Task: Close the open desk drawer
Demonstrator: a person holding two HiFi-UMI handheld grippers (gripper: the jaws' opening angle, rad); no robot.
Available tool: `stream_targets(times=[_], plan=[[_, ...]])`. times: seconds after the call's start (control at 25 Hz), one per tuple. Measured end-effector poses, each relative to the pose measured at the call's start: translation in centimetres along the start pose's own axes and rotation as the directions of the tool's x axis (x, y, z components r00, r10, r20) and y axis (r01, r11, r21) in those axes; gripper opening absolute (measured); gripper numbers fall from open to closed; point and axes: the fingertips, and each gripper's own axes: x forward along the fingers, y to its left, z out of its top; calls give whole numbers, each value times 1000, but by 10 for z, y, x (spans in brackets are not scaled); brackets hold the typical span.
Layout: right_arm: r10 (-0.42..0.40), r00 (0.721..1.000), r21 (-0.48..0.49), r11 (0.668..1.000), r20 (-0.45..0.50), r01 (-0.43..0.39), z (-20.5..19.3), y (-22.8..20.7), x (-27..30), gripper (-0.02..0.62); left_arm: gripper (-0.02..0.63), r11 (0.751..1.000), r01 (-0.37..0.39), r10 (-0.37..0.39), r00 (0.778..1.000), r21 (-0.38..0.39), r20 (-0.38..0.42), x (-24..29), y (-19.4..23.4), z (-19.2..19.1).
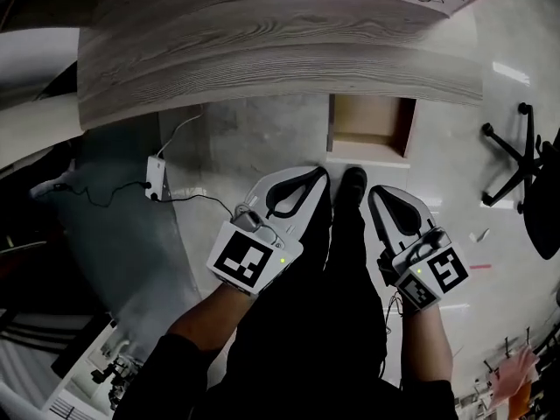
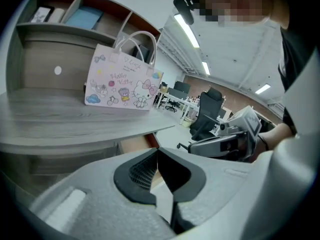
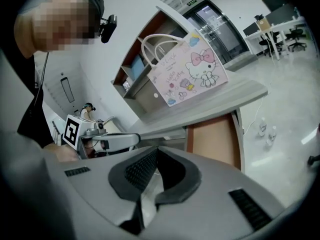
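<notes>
In the head view we hold the left gripper [image 1: 317,178] and the right gripper [image 1: 376,192] side by side over the pale floor [image 1: 245,138], both pointing toward the grey wood-grain desk [image 1: 262,51]. Our dark shoe [image 1: 353,182] shows between their tips. The open drawer [image 1: 367,121] juts out from under the desk's front edge, its light wooden inside facing up. It lies just ahead of the two grippers and neither touches it. A white power strip [image 1: 157,178] with its cable lies on the floor to the left, and the base of an office chair [image 1: 516,160] stands off to the right. In the left gripper view we see that gripper's jaws brought together at the tips with nothing between them. Past them are the desk, a brown side of the drawer below its top, and a pink cartoon-print bag [image 2: 122,81] standing upright on the desktop in front of a shelf unit [image 2: 65,19]. In the right gripper view the jaws likewise meet at the tips and hold nothing. The drawer hangs open under the desk edge beyond them, with the bag above it.
</notes>
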Motion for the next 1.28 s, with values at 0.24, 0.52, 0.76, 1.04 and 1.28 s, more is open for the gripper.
stream_targets(times=[0.24, 0.52, 0.76, 1.04, 1.28], plan=[[-5, 1000, 50, 999, -27, 7, -40, -39, 20, 12, 8, 1000, -11, 10, 999, -28, -51, 33, 14, -50], [-29, 998, 84, 996, -54, 33, -77, -70, 32, 12, 8, 998, 11, -17, 996, -67, -92, 57, 14, -94], [-57, 997, 68, 996, -56, 61, -108, -84, 37, 13, 8, 992, 35, -47, 994, -121, -96, 66, 11, -130], [-86, 995, 89, 992, -39, 90, -139, -116, 44, 14, 8, 983, 43, -70, 986, -176, -149, 86, 6, -179], [-108, 994, 73, 991, -33, 111, -145, -125, 52, 14, 8, 986, 37, -57, 991, -162, -122, 98, 13, -187]])
